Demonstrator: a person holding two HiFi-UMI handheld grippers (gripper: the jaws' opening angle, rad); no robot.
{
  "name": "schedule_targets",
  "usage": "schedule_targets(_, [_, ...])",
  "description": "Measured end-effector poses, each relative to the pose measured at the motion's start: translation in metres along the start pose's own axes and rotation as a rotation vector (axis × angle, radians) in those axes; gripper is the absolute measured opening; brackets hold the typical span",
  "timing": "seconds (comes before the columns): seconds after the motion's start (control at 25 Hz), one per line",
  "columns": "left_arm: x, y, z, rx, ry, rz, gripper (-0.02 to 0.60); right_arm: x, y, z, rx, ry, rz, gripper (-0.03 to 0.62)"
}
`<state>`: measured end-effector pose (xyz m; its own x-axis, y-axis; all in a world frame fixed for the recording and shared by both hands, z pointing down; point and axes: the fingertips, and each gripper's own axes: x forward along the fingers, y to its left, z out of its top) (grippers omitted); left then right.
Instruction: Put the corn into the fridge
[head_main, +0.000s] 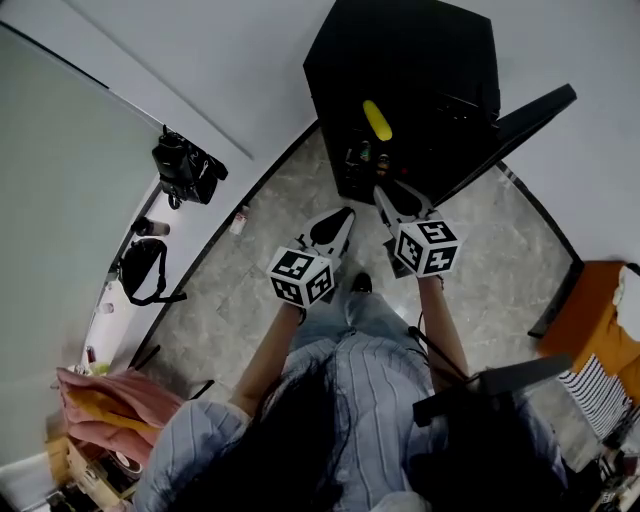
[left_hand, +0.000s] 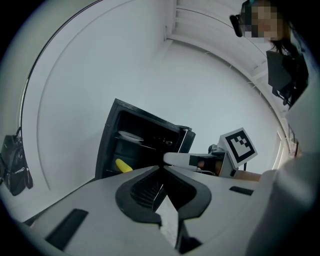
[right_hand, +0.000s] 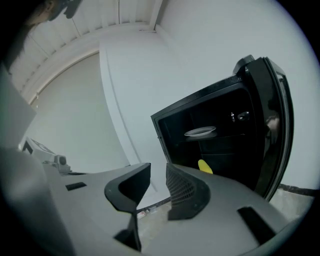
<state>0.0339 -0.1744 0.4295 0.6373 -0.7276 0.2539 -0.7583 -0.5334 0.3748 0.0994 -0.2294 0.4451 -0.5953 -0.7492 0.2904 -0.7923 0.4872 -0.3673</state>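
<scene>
1. The only print you can make out is the black-and-white square patterns on the left cube (head_main: 300, 277) and the right cube (head_main: 427, 247). That makes two marker cubes, one per tool. Any lettering on the fridge (head_main: 400, 60) is too small to tell.
2. You have one black fridge in front of you. Its single door (head_main: 520, 115) is swung open to the right in the head view.
3. There is one corn (head_main: 377, 120). It is yellow and lies inside the fridge on a lower shelf, under the shelf that carries one white plate (right_hand: 200, 132). It is well apart from both of your tools.
4. On your left gripper (left_hand: 161, 169), the fingers (left_hand: 145, 194) are pressed tip to tip with nothing between them.
5. On your right gripper (right_hand: 158, 165), the fingers (right_hand: 184, 191) stand a narrow gap apart. They hold nothing, and only floor (head_main: 250, 300) shows through the gap.
6. You hold both tools side by side over the marbled floor, pointed at the open fridge. The right one is nearer to the fridge.
7. By the wall on your left are one black bag (head_main: 188, 168) and a second bag (head_main: 145, 265). One pink cloth (head_main: 100, 400) lies lower down.
</scene>
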Motion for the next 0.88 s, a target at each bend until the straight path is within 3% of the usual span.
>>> schedule_targets(0.32, [-0.008,0.002,0.007,0.017,0.004,0.012,0.032,-0.009,0.012,-0.002,-0.022,-0.008,-0.009,0.106])
schedule_targets(0.6, [-0.017,-0.004,0.017,0.043,-0.005,-0.025,0.032,-0.020,0.023,-0.007,-0.030,-0.015,-0.029,0.086])
schedule_targets(0.88, [-0.063,-0.001,0.014,0.071,-0.014,-0.039,0.032,-0.031,0.070,-0.020,-0.021,-0.030,-0.025,0.084])
